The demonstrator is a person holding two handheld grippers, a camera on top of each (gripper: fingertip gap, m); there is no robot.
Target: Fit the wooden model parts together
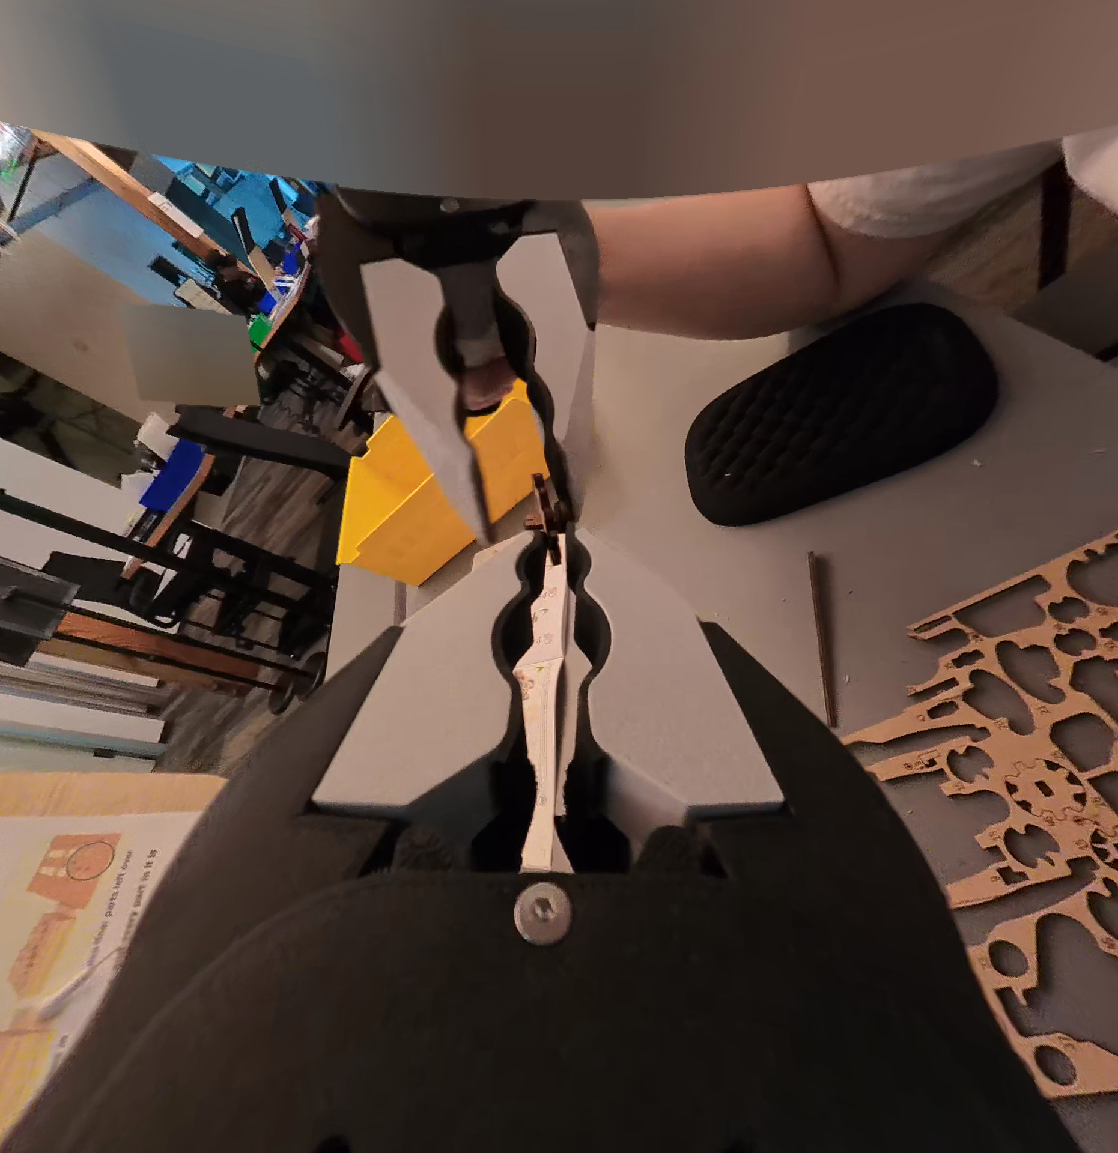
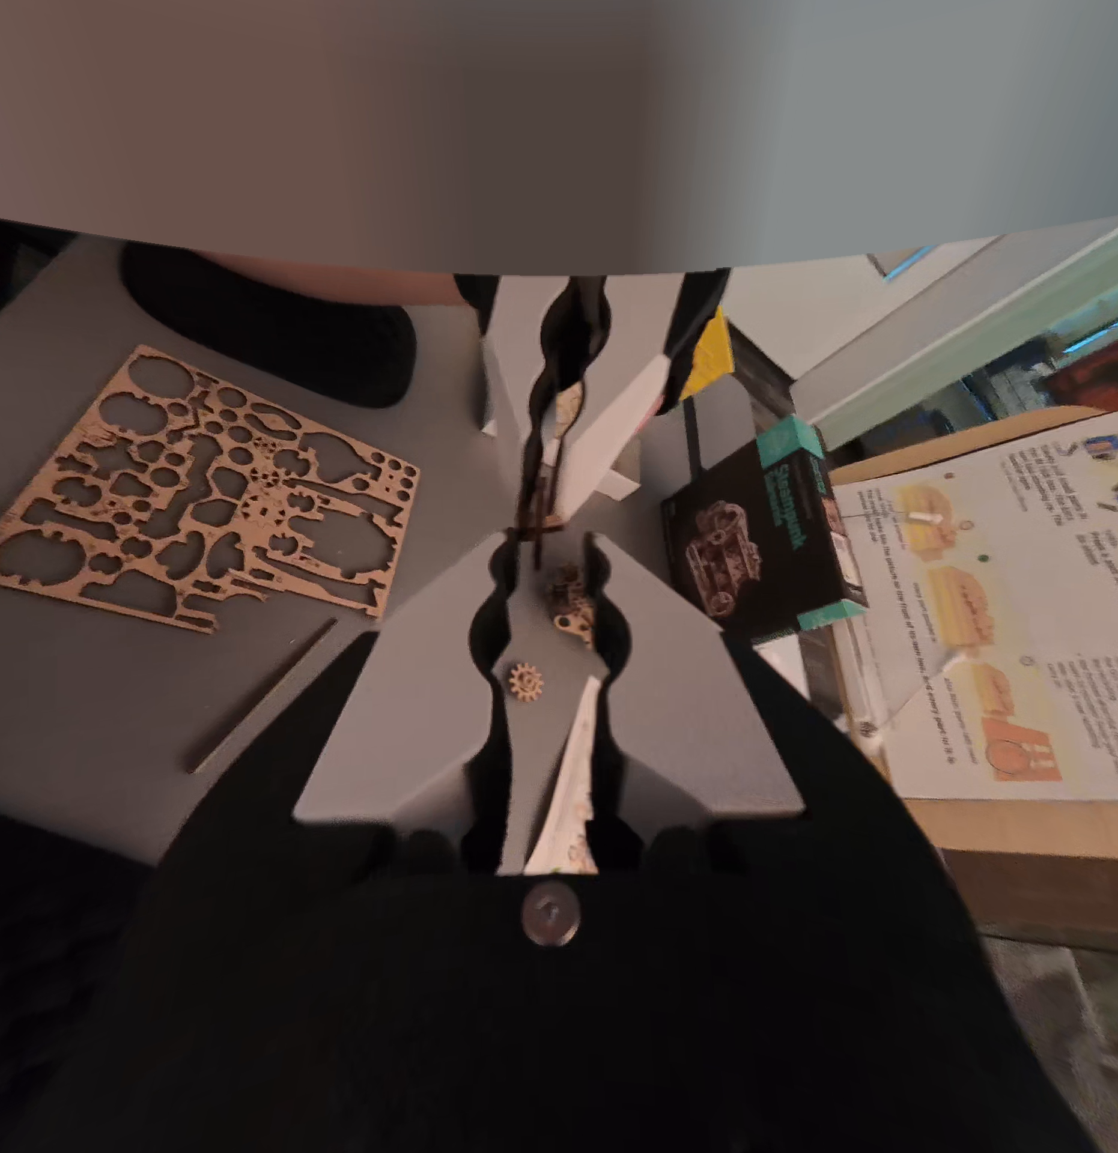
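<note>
Two grippers meet tip to tip above the worktop [image 2: 107,674]. Left gripper [image 1: 553,549] and right gripper [image 2: 531,536] jaws each pinch a thin wooden part [image 1: 547,508] at 12 o'clock; light, brittle, grip its flat faces.

Printed writing stands on the black and teal cardboard box [image 2: 769,530] and on the white illustrated instruction sheet [image 2: 1005,630] beside it. The same sheet [image 1: 63,923] carries print in the left wrist view. The punched-out plywood sheet [image 2: 194,493] bears small marks too tiny to read.

Pale tan plywood sheet [image 2: 194,493], riddled with cut-out holes, at left of frame. Yellow bin [image 1: 412,493] left of centre. Black quilted pad [image 1: 837,412], upper right. Black box [image 2: 768,536] with teal ends. Grey table [image 1: 731,561].
</note>
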